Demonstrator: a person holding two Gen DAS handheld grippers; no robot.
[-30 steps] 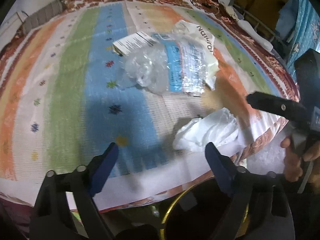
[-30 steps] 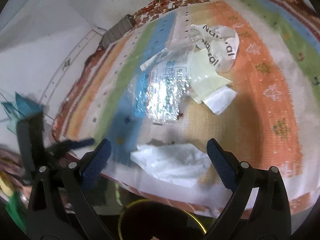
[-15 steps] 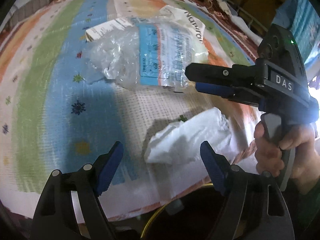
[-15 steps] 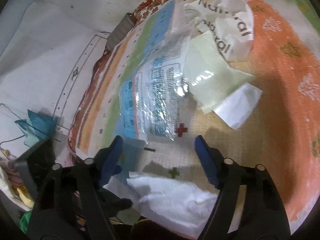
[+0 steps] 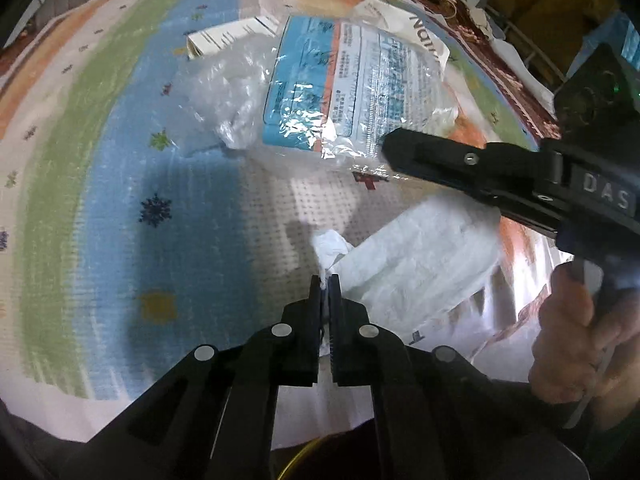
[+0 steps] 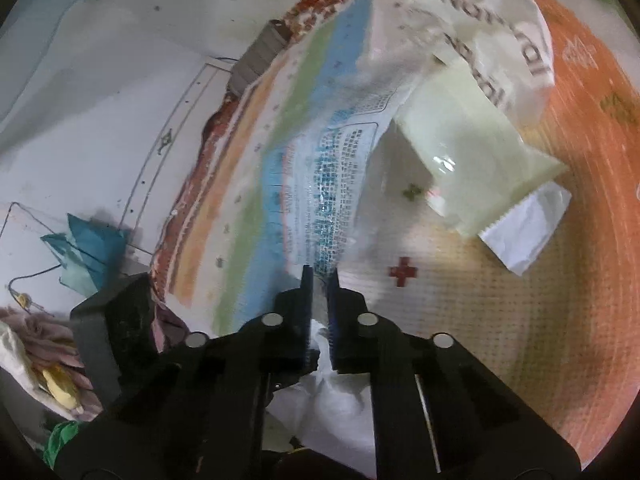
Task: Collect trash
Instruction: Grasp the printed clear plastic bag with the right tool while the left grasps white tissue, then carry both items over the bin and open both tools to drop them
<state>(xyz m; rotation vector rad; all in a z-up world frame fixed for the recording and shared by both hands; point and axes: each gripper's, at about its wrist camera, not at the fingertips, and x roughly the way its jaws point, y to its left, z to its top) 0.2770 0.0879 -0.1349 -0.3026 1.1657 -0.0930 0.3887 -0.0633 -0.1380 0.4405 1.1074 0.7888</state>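
Note:
A crumpled white tissue (image 5: 420, 264) lies at the near edge of the striped cloth (image 5: 120, 160). My left gripper (image 5: 326, 280) is closing on its left corner, and the pads pinch it. Beyond it sits a clear plastic wrapper (image 5: 340, 92) with blue print. My right gripper (image 5: 390, 148) reaches in from the right to that wrapper's near edge. In the right wrist view the right gripper (image 6: 320, 276) is closing on the wrapper (image 6: 332, 184), with the film pinched between the pads. The tissue (image 6: 332, 400) shows under its fingers.
Behind the wrapper lie a white "Natural" bag (image 6: 500, 28), a pale green packet (image 6: 472, 152), a white paper scrap (image 6: 524, 232) and a small white box (image 5: 228, 36). A yellow-rimmed dark bin (image 5: 296, 460) sits below the cloth's edge. A hand (image 5: 580, 340) holds the right gripper.
Both grippers dropped closer to the trash and went from wide open to shut. The left one took hold of the tissue and the right one of the plastic wrapper.

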